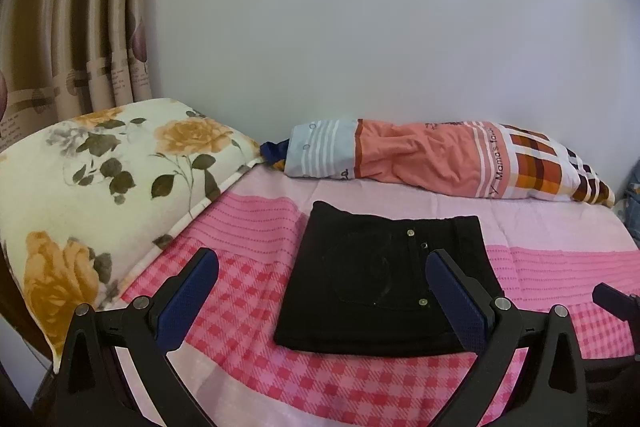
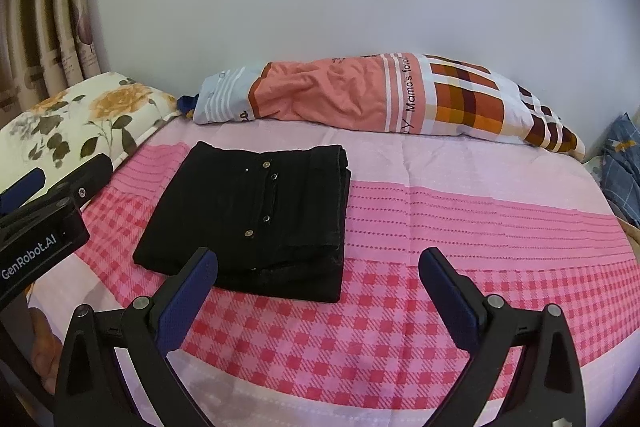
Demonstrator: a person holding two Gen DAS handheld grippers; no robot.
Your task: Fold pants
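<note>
Both grippers sit nearest me with nothing in them: my left gripper [image 1: 322, 279] has its fingers spread wide and hovers at the near edge of the pants [image 1: 384, 283], while my right gripper [image 2: 318, 277] is equally wide, just beside the bundle's near right corner. Beyond the fingertips, the black pants lie as a compact, squarish stack on the pink checked bedspread [image 2: 400, 327], layered edges showing at the right side. I judge the folding essentially done; at most a squaring-up of those slightly offset layers remains. Farther back, a floral pillow [image 1: 100, 187] and a patchwork pillow [image 2: 380, 95] rest against the wall.
</note>
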